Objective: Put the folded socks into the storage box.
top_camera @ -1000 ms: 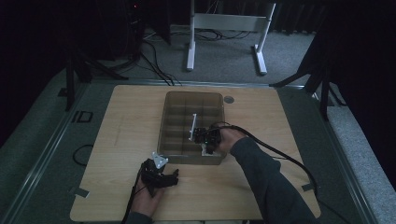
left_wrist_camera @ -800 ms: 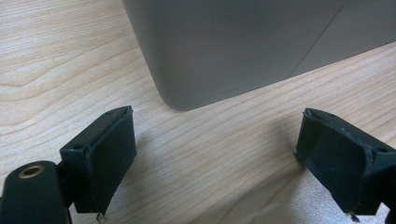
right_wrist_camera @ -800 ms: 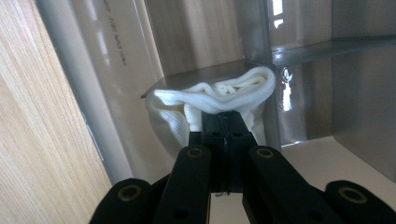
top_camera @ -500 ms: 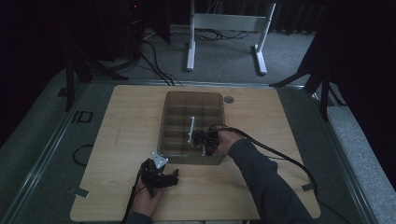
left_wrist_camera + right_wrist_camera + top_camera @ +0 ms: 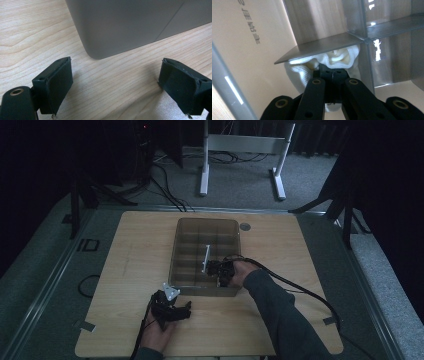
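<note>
Sock (image 5: 297, 72) clamped between the jaws of my right gripper (image 5: 333, 75), pinched at a fold, and already down inside the organiser box (image 5: 178, 254). Judging by the high view, my right gripper (image 5: 220, 270) sits in the near right compartment, around 5 o'clock of the box, with a grey divider (image 5: 322, 46) right above the sock in the right gripper view. So the carrying looks done; what is left, I judge, is letting go, pulling the hand out, and perhaps tucking the cloth flat, since part of it bulges under the divider.

Sock is white, ribbed knit, soft and bunched, a paler cream fold at the top; whether it is rolled or loose I cannot tell.

My left gripper (image 5: 172, 309) rests on the wooden table (image 5: 135, 250) just off the box's near left corner, about 7 o'clock of it, jaws wide apart with nothing between them, pointing at the box wall (image 5: 120, 25). No other socks visible on the table
</note>
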A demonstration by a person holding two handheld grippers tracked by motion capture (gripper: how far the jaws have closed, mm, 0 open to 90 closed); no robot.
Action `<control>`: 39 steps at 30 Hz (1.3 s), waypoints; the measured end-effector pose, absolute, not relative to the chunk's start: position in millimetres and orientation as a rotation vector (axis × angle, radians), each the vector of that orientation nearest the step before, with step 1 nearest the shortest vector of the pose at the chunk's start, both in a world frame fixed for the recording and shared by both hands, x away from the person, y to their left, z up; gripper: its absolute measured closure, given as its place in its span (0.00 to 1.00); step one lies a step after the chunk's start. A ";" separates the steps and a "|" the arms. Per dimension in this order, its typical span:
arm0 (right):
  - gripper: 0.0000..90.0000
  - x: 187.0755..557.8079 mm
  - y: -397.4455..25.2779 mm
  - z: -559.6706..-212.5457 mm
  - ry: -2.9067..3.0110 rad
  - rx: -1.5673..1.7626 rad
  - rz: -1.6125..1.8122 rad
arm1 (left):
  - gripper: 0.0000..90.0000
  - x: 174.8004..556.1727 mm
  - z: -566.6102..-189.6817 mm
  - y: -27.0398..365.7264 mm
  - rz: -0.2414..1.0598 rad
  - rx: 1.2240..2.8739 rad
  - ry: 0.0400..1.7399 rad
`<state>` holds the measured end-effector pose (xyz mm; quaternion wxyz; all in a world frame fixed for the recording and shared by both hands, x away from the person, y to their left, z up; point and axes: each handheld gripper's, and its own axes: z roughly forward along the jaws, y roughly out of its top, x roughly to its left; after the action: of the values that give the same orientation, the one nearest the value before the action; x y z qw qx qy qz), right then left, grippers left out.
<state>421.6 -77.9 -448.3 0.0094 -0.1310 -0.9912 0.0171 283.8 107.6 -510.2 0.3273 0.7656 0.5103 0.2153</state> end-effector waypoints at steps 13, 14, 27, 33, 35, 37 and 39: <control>1.00 423.0 -77.9 -449.8 -3.079 -0.448 0.056 | 0.13 283.8 -510.2 107.6 0.564 2.004 1.336; 1.00 422.5 -77.7 -449.9 -3.082 -0.453 0.057 | 0.13 283.8 -510.2 107.6 0.564 2.004 1.337; 1.00 421.6 -77.4 -450.1 -3.086 -0.468 0.060 | 0.13 283.8 -510.2 107.5 0.563 2.004 1.337; 0.93 418.9 -79.6 -445.4 -3.112 -0.456 0.036 | 0.13 283.8 -510.3 107.4 0.564 2.002 1.338; 0.85 419.7 -82.0 -440.9 -3.113 -0.468 0.019 | 0.13 283.9 -510.2 107.5 0.563 2.004 1.337; 0.78 418.2 -83.6 -437.1 -3.130 -0.466 0.012 | 0.13 283.9 -510.2 107.6 0.563 2.005 1.337; 0.75 415.5 -85.8 -433.7 -3.141 -0.464 0.011 | 0.13 283.9 -510.2 107.6 0.563 2.005 1.337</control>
<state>415.5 -85.8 -433.7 -0.0167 -0.1462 -0.9891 0.0035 283.9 107.6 -510.2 0.3273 0.7656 0.5104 0.2152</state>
